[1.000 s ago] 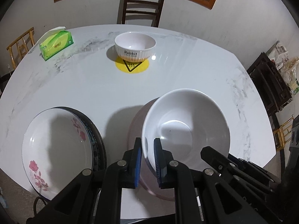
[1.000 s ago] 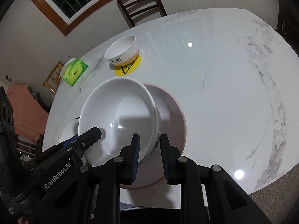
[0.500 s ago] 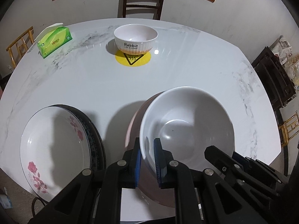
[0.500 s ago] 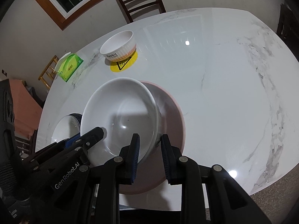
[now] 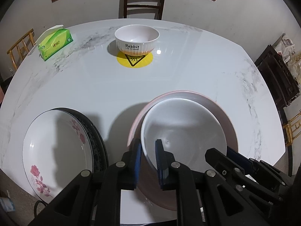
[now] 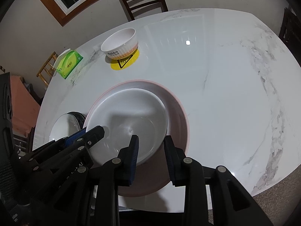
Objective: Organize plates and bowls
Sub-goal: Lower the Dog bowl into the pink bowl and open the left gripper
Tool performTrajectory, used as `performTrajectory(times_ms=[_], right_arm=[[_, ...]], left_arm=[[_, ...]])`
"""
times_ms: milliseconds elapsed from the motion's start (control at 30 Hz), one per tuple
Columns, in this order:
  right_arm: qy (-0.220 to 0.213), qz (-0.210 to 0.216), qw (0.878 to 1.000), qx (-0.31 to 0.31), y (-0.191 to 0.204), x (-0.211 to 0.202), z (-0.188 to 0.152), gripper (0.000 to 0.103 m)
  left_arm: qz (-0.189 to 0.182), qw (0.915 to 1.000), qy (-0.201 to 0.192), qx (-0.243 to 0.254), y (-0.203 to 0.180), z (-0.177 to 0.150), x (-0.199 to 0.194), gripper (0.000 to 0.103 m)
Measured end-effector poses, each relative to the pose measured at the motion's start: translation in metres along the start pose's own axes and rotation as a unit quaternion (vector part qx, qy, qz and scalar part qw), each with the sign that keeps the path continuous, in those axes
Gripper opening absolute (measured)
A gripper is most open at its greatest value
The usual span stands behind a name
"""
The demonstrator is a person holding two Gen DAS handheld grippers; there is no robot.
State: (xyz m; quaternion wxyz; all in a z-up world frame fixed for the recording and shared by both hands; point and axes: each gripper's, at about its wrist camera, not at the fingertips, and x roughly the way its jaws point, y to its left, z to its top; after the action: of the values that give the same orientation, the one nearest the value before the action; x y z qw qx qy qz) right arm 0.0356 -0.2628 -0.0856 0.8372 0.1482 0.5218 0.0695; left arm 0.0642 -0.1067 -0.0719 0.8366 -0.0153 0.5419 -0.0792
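Between tool [image 6: 151,157] jaws, white bowl's [image 6: 129,120] rim

- Left gripper [image 5: 148,160]: black, blue-padded, entering from the bottom centre of its own view and pointing steeply down. Its jaws stand narrowly apart astride the rim of the white bowl [image 5: 184,130]; whether the pads press cannot be told.
- Right gripper [image 6: 151,154]: same build, bottom centre of its view, steeply down. Its jaws have just been opening; the rim lies between them, with the right-hand pad clear of it.
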Motion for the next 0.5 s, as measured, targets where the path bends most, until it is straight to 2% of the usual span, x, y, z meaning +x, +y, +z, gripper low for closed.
performTrajectory(times_ms=[500], right_arm=[[-0.003,0.008,1.0,0.006,-0.0024,-0.0033,-0.0004,0.029]], left_arm=[[-0.001,1.0,-0.002,0.002,0.0005,-0.0005,-0.003,0.017]])
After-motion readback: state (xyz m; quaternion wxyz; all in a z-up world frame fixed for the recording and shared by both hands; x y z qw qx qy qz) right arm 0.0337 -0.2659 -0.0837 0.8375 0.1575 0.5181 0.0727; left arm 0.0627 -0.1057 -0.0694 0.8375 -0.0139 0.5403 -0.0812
